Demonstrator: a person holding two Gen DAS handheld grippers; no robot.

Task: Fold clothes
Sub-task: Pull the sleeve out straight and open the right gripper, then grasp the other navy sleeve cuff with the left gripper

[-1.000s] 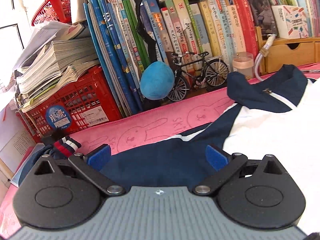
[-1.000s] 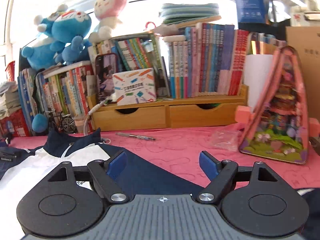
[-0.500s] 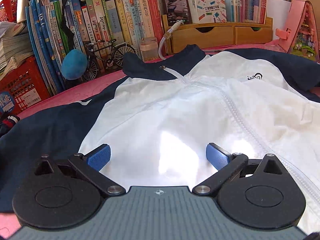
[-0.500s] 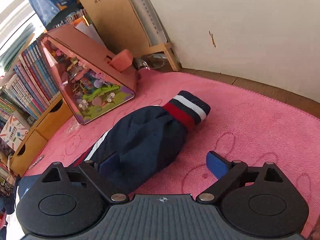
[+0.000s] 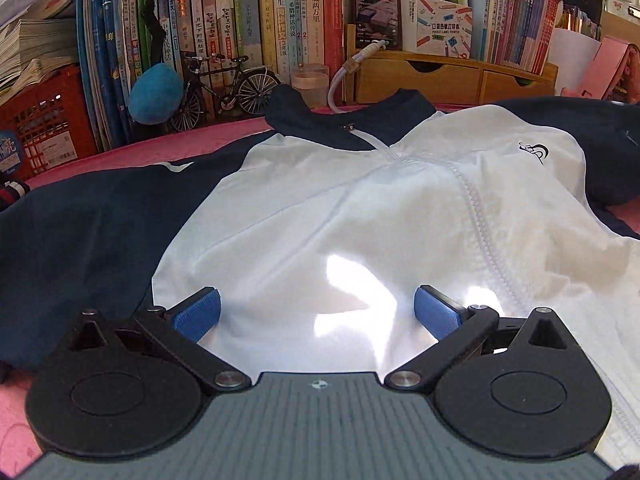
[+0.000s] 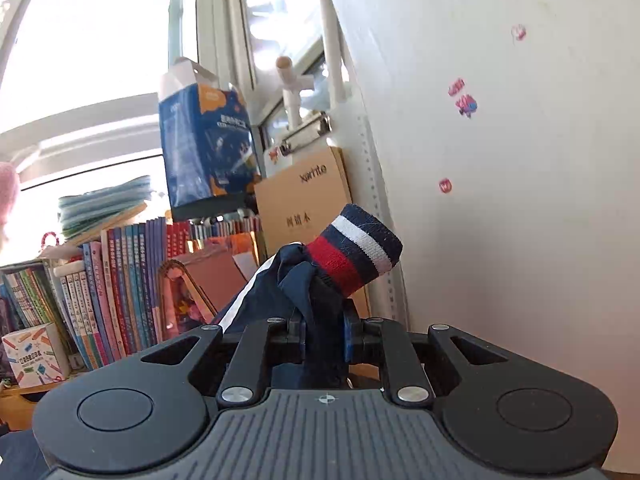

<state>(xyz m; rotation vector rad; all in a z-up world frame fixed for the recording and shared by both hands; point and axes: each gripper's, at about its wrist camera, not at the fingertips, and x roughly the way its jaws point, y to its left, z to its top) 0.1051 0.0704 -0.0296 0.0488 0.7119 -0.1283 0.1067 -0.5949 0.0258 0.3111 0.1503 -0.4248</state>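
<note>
Navy sleeve [image 6: 320, 292] now pinched in right hand-held gripper [image 6: 324, 336], striped cuff [image 6: 356, 248] lifted off desk. Left hand-held gripper [image 5: 316, 312] gaping over white jacket [image 5: 360, 208] front. Sleeve fold starting, probably.
</note>
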